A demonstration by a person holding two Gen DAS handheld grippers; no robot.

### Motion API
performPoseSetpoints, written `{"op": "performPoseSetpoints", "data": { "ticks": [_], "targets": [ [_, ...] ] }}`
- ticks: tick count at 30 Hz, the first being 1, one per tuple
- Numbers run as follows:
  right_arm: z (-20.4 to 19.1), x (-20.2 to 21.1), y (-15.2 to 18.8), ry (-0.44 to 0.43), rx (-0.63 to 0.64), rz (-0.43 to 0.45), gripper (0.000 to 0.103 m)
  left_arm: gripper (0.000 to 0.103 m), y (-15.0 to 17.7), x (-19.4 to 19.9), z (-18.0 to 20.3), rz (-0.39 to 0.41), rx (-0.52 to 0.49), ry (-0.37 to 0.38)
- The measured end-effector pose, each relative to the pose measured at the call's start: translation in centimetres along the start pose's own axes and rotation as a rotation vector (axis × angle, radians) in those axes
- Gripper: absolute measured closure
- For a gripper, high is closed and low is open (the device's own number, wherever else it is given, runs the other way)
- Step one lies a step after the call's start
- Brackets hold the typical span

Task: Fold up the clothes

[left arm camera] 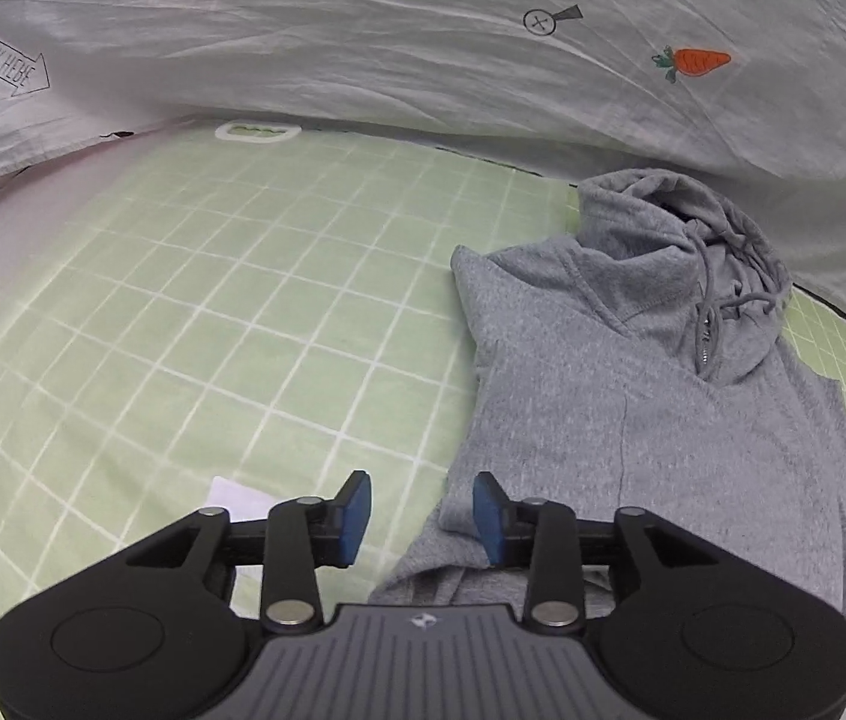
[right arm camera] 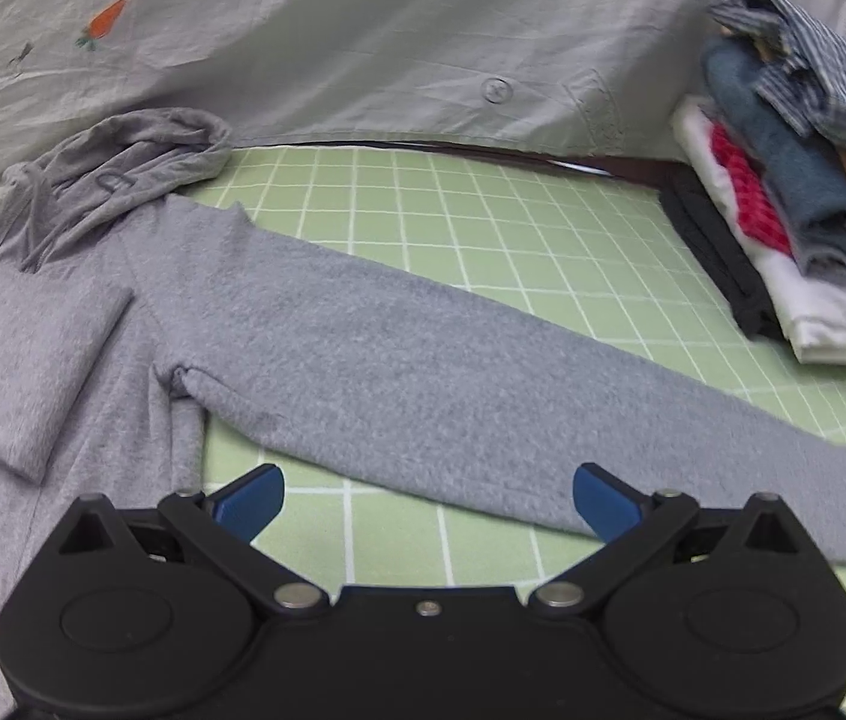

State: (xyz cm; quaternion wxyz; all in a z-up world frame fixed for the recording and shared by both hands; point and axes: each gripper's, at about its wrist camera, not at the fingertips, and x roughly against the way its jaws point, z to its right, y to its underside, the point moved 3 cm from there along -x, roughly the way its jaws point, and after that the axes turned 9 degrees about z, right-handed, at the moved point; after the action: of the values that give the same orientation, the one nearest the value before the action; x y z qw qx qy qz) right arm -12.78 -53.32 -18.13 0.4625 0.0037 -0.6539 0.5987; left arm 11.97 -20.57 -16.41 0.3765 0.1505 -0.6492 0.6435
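Note:
A grey hoodie (left arm camera: 633, 396) lies flat on the green checked sheet (left arm camera: 195, 300), hood (left arm camera: 663, 228) toward the white cover at the back. My left gripper (left arm camera: 423, 516) hovers open at the hoodie's left edge, its right pad over the grey cloth, nothing held. In the right wrist view the hoodie's right sleeve (right arm camera: 453, 378) stretches out to the right across the sheet, and the other sleeve (right arm camera: 21, 354) lies folded over the body. My right gripper (right arm camera: 428, 501) stands wide open just in front of the outstretched sleeve, empty.
A white printed cover (left arm camera: 423, 60) with a carrot patch (left arm camera: 696, 62) rises behind the bed. A stack of folded clothes (right arm camera: 795, 228) sits at the right. A white label (left arm camera: 237, 498) lies on the sheet by my left gripper.

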Motion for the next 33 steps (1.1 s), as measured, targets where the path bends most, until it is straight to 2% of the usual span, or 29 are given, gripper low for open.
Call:
{"op": "performPoseSetpoints", "data": {
  "ticks": [2, 4, 7, 14, 23, 27, 31, 33],
  "targets": [
    [0.1, 0.6, 0.0, -0.031, 0.009, 0.019, 0.0, 0.045, 0.0, 1.4, 0.8, 0.03, -0.001, -0.003],
    [0.9, 1.1, 0.2, -0.056, 0.004, 0.031, 0.0, 0.04, 0.2, 2.9, 1.9, 0.059, -0.005, 0.001],
    [3.4, 1.4, 1.0, -0.049, -0.032, 0.025, 0.0, 0.033, 1.0, 4.9, 4.0, 0.084, -0.01, 0.027],
    [13.1, 1.3, 2.6, 0.085, -0.116, 0.031, 0.0, 0.033, 3.8, 9.5, 8.3, 0.109, -0.038, 0.051],
    [25.6, -0.2, 4.5, 0.255, -0.166, 0.06, 0.0, 0.032, 8.1, 12.3, 10.3, 0.103, -0.024, -0.012],
    [28.6, -1.5, 5.7, 0.285, -0.197, 0.06, 0.0, 0.032, 9.5, 13.0, 10.6, 0.097, -0.028, -0.038],
    [29.9, -2.3, 7.0, 0.319, -0.196, 0.036, 0.0, 0.032, 10.5, 13.7, 10.4, 0.081, -0.017, -0.045],
    [30.3, -2.5, 7.6, 0.325, -0.235, 0.031, 0.0, 0.032, 10.8, 13.9, 10.4, 0.074, -0.023, -0.047]
  ]
}}
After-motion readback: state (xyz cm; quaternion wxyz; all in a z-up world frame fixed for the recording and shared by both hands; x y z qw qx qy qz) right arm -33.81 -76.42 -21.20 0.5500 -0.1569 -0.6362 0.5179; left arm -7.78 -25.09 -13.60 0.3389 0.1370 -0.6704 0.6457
